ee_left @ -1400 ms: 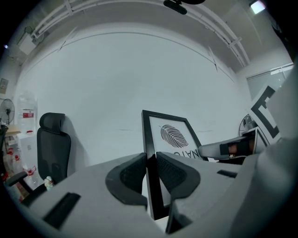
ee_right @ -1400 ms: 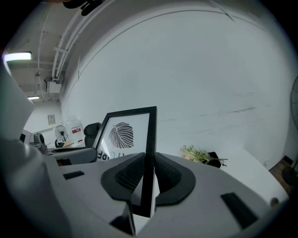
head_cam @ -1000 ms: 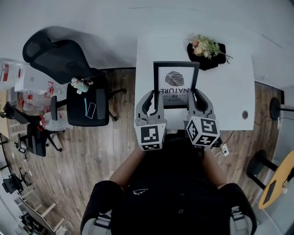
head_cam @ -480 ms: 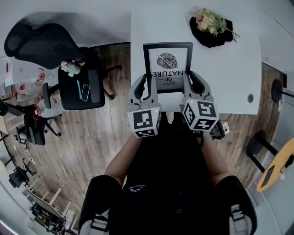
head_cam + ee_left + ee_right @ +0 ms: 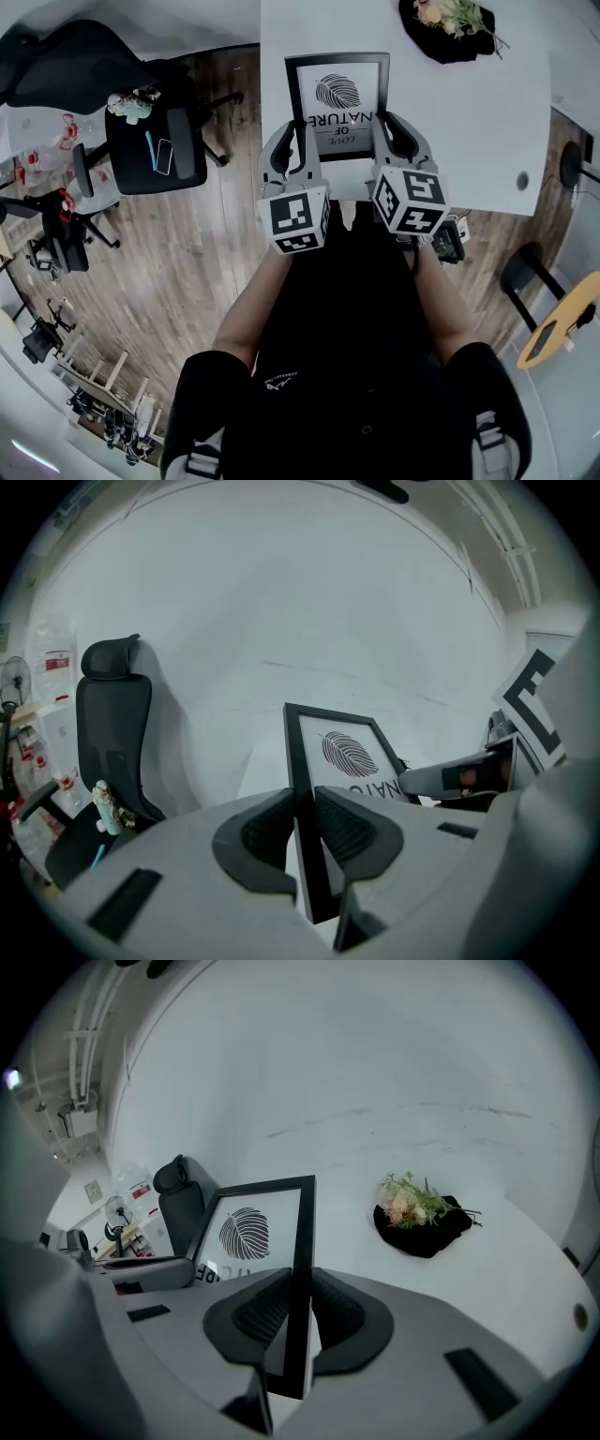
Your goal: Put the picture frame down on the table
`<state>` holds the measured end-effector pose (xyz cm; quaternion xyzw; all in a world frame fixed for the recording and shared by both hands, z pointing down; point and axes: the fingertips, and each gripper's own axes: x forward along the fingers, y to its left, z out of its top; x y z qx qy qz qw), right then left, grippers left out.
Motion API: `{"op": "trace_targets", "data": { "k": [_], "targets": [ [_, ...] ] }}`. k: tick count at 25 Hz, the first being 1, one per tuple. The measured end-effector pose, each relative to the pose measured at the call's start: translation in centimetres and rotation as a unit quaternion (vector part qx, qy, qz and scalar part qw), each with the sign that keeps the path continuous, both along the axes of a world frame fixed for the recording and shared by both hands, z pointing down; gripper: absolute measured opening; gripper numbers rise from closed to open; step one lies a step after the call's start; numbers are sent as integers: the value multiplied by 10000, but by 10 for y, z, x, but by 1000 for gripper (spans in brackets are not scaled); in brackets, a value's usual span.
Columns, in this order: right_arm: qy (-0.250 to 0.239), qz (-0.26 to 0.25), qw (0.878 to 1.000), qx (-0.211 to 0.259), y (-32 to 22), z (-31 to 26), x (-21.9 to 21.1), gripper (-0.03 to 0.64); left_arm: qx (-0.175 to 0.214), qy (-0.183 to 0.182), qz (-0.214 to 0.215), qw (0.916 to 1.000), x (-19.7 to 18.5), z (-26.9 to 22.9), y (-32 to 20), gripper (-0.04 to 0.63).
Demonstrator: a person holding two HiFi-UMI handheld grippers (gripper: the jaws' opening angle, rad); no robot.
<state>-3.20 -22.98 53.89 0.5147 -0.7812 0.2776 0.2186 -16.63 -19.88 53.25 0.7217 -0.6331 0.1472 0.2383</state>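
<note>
A black picture frame (image 5: 337, 98) with a leaf print and the word NATURE hangs over the white table (image 5: 487, 112), held by its two side edges. My left gripper (image 5: 296, 153) is shut on the frame's left edge (image 5: 302, 789). My right gripper (image 5: 380, 150) is shut on the frame's right edge (image 5: 302, 1269). In the left gripper view the frame (image 5: 342, 757) rises between the dark pads (image 5: 258, 832). The right gripper view shows the leaf print (image 5: 246, 1232) to the left of the gripped edge.
A black dish of flowers (image 5: 457, 26) (image 5: 419, 1211) sits at the table's far right. A black office chair (image 5: 150, 145) (image 5: 108, 724) with a phone and a small toy on its seat stands left of the table. A round hole (image 5: 522, 180) marks the table's right side.
Both grippers have carried the frame farther out over the table, away from the person's body. The grip on both edges is unchanged.
</note>
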Motion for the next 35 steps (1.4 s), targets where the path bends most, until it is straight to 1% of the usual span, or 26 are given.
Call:
{"op": "trace_targets", "data": {
  "k": [8,14,19,24,30,35],
  "targets": [
    [152,-204,9988,-425,8,44,-12,67,-484,-17,-115,9988,-11,46,9,75],
    [185,-265,9966,-761,11,73,-15,67,-814,32,-194,9965,-14,75,13,75],
    [285,-382,9937,-1019,17,97,-17,67,-1156,115,-289,9928,-15,102,21,75],
    [324,-456,9902,-1279,24,121,-15,67,-1442,119,-296,9890,-13,125,28,75],
    [383,-482,9859,-1558,29,141,-12,67,-1690,68,-269,9852,-10,146,32,77],
    [426,-550,9841,-1637,27,151,-9,69,-1807,64,-255,9832,-6,158,31,77]
  ]
}}
